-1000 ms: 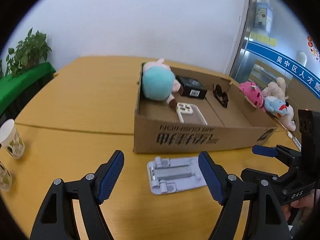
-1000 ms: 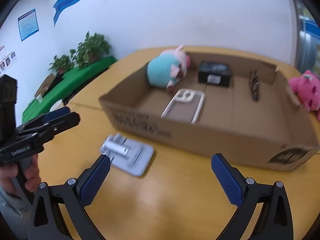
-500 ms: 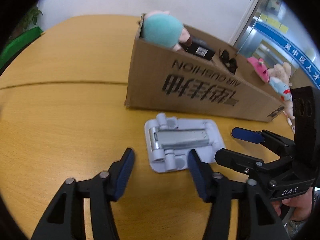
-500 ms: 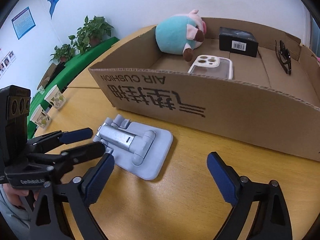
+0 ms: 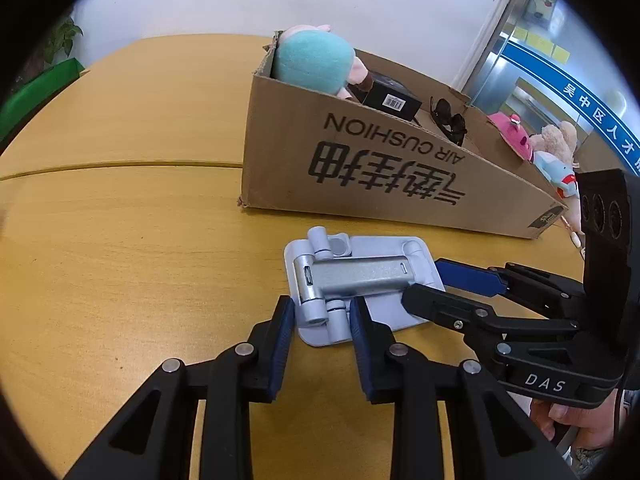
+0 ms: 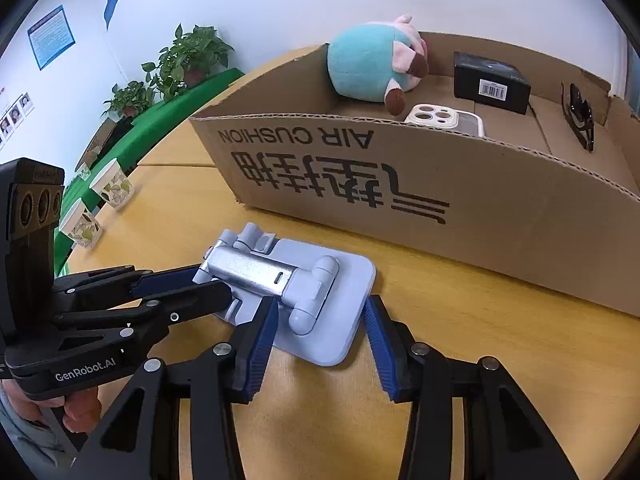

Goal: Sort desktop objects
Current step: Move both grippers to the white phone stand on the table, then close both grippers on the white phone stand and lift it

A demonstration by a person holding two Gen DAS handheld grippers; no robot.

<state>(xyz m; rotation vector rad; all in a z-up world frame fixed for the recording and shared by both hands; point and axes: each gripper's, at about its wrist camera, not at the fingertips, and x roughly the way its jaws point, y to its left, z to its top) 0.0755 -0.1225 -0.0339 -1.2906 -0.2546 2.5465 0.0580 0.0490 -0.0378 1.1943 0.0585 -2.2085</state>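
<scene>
A folded grey-blue phone stand lies flat on the wooden table in front of the cardboard box. My left gripper has its jaws closed onto the stand's near hinge corner. My right gripper has its jaws against both sides of the stand's base plate. The box holds a teal plush, a phone case, a black box and sunglasses.
Paper cups stand at the table's left edge in the right wrist view. Plush toys lie beyond the box's far end. Potted plants sit on a green counter behind the table.
Both grippers moved down and in toward the phone stand and narrowed from wide open until their jaws meet it, left at the hinge end, right at the base plate.
</scene>
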